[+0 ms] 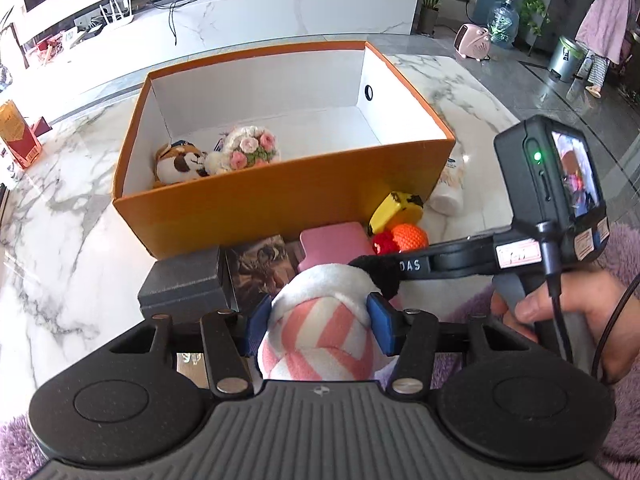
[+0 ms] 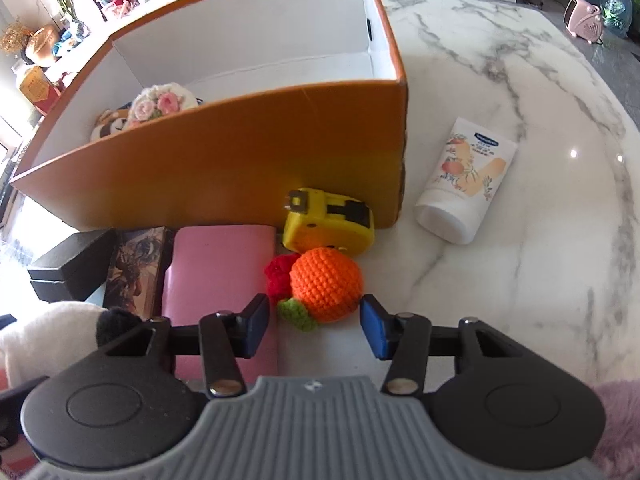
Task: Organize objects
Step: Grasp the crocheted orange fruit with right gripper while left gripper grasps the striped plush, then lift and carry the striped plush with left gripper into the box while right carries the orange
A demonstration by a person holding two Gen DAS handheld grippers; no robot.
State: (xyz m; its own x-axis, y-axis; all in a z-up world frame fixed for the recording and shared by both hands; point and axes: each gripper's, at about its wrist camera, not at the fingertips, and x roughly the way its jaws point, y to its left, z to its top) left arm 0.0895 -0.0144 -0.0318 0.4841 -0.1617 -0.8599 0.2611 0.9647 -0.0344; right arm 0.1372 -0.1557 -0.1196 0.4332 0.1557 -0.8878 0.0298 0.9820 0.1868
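Observation:
My left gripper (image 1: 320, 316) is shut on a pink-and-white striped plush toy (image 1: 320, 344), its blue pads pressing both sides of it just in front of the orange box (image 1: 280, 200). Inside the box lie a brown-and-white plush animal (image 1: 180, 162) and a crochet flower bouquet (image 1: 250, 146). My right gripper (image 2: 316, 320) is open. An orange crochet ball (image 2: 326, 286) with a green leaf sits just ahead of its pads, untouched, with a red crochet piece (image 2: 278, 276) beside it.
Against the box's near wall stand a yellow tape measure (image 2: 328, 220), a pink case (image 2: 216, 264), a picture-printed box (image 2: 136, 264) and a black box (image 2: 72, 264). A white lotion tube (image 2: 464, 184) lies to the right on the marble table (image 2: 520, 280). A hand (image 1: 568, 304) holds the right tool.

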